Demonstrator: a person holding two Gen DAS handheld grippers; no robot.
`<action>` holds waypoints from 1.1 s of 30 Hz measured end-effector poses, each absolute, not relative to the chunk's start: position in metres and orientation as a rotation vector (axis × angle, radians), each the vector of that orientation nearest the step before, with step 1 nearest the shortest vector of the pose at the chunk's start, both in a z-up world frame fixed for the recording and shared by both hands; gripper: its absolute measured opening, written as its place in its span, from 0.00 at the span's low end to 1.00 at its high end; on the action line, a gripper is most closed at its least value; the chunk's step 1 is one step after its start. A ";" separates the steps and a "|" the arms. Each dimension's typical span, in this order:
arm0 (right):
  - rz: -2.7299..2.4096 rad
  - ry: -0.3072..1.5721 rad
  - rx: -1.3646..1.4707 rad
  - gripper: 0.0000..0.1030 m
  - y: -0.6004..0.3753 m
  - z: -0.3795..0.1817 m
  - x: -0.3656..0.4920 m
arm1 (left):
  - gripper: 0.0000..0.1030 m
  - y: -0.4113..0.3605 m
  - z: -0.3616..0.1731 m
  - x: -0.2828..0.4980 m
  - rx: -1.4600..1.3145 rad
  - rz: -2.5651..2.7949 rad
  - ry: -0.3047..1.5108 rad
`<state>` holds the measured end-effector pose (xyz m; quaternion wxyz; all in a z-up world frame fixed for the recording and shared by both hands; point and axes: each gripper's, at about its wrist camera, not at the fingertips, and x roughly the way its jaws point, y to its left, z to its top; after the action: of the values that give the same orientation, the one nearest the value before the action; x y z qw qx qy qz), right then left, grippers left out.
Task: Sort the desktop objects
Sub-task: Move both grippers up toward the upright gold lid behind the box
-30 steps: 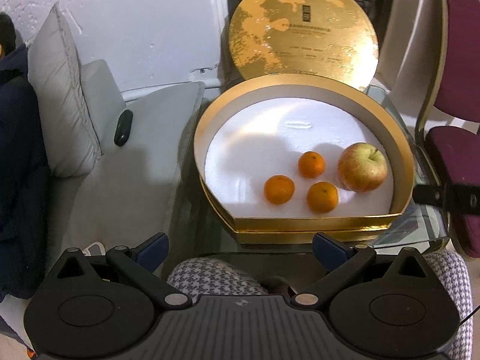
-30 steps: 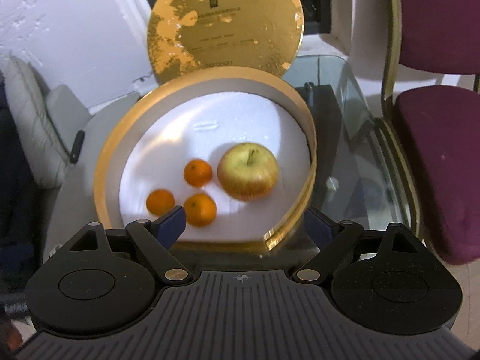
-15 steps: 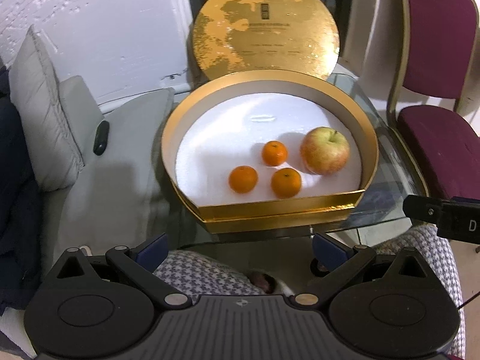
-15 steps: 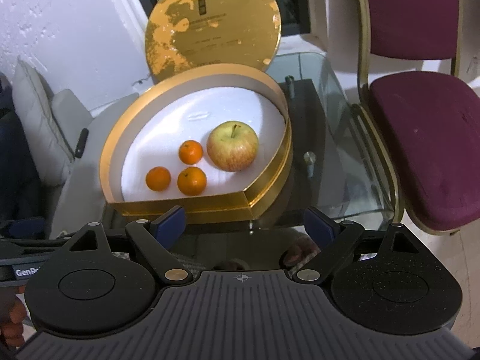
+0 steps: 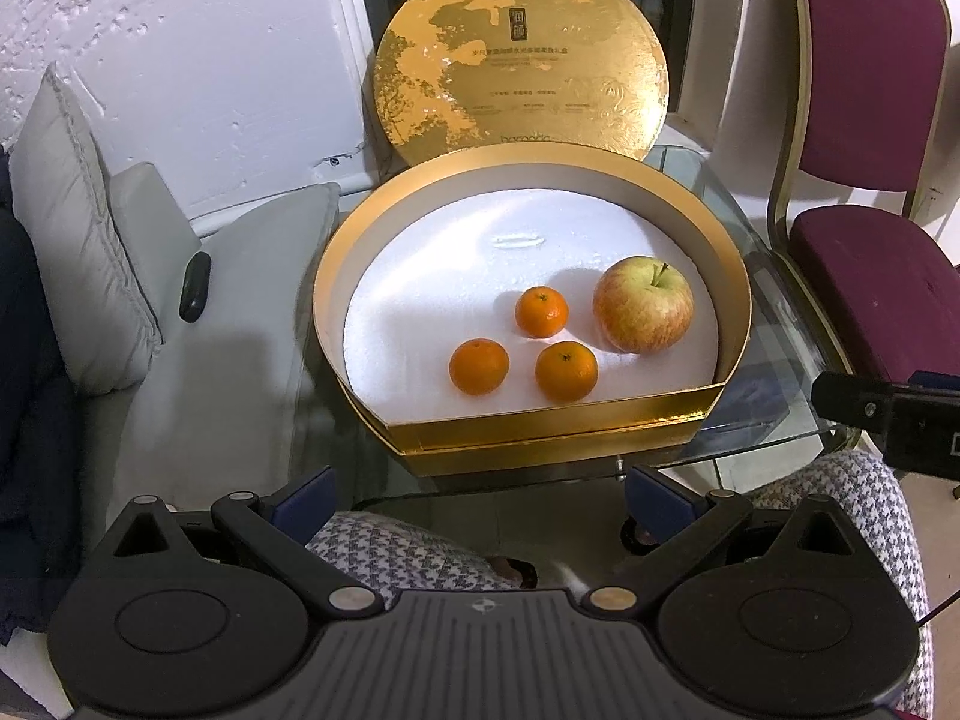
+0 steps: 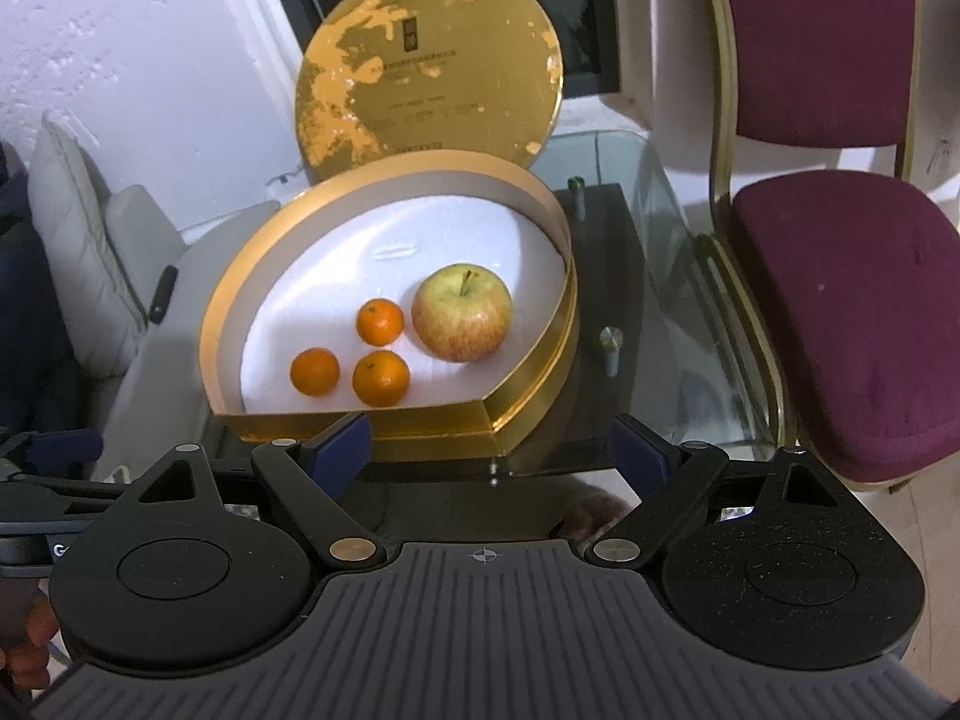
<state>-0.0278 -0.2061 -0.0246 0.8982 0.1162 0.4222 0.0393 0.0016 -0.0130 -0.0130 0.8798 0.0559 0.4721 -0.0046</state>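
We're looking at a gold box [image 5: 540, 426] sitting on the glass tabletop [image 5: 774, 384], its flat front wall at the near edge and its round wall reaching toward the far edge. Inside on the white foam liner [image 5: 456, 258] we're seeing an apple [image 5: 643, 306] near the right wall, stem up, and three mandarins [image 5: 542, 312] clustered to its left: one further back just beside the apple, two nearer the front wall, all apart from each other. The gold lid [image 5: 522, 66] is standing upright behind the box at the tabletop's far edge, leaning against the window area. We're holding the left gripper [image 5: 477, 495] short of the tabletop's near edge, jaws standing wide with nothing between them, blue fingertips [image 5: 303, 495] hanging over a houndstooth-clad knee [image 5: 390, 546]. We're holding the right gripper [image 6: 492, 450] likewise at the near edge, jaws wide and empty, its left fingertip overlapping the box's front wall in view; whether it's touching, we can't tell. In the left wrist view the right gripper's body is poking in past the tabletop's right edge. A maroon chair [image 6: 840, 300] is standing beside the right edge; a grey cushioned seat [image 5: 198, 360] with a pillow [image 5: 78, 228] and a small black object [image 5: 195, 288] is sitting off the left edge.
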 end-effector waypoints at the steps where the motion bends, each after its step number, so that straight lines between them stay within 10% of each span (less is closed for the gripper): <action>1: 0.081 0.872 0.240 0.88 -0.207 -0.024 -0.027 | 0.99 -0.013 -0.012 0.003 0.119 -0.013 0.980; 33: 0.104 0.695 0.203 0.89 -0.215 0.037 0.077 | 0.99 0.042 0.025 0.109 0.055 0.143 0.835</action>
<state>0.0773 -0.2146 0.0374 0.9338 0.0992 0.3400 0.0510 0.1086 0.0415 0.0253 0.9113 0.0268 0.4050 0.0694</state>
